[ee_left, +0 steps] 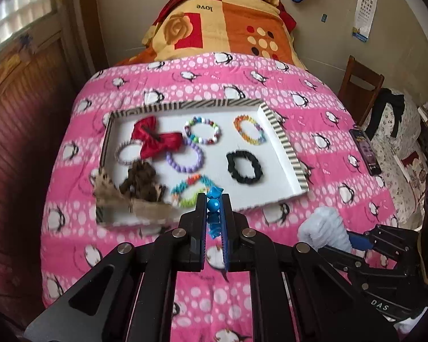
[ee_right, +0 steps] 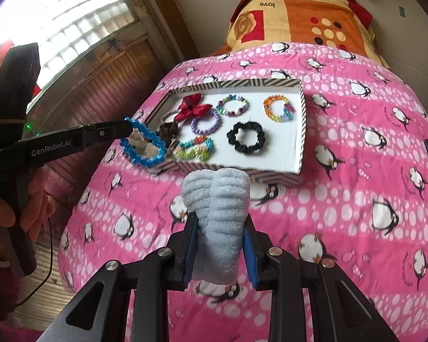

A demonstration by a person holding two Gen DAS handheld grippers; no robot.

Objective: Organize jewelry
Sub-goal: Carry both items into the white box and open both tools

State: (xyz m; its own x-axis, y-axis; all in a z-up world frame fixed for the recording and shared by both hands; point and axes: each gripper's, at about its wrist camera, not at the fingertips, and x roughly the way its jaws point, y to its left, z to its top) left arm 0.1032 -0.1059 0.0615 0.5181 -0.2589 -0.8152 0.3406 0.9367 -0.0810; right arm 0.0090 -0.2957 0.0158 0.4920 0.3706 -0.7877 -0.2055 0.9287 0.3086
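Note:
A white tray with a striped rim [ee_left: 282, 139] [ee_right: 302, 131] lies on the pink penguin quilt. In it are a red bow [ee_left: 154, 139] [ee_right: 189, 108], several bead bracelets, a black scrunchie [ee_left: 244, 166] [ee_right: 246, 138] and a brown scrunchie [ee_left: 141, 181]. My left gripper [ee_left: 214, 199] [ee_right: 128, 129] is shut on a blue bead bracelet [ee_left: 214, 206] [ee_right: 144, 145], which hangs above the tray's near left corner. My right gripper [ee_right: 219, 225] [ee_left: 353, 239] is shut on a pale blue fluffy scrunchie [ee_right: 218, 208] [ee_left: 323, 228], just in front of the tray's near edge.
A patchwork pillow [ee_left: 222, 22] lies at the head of the bed. A phone [ee_left: 366, 151] rests at the bed's right edge, with a wooden chair [ee_left: 359, 85] beyond it. A wood-panelled wall and window stand to the left. A hand [ee_right: 34, 208] holds the left gripper's handle.

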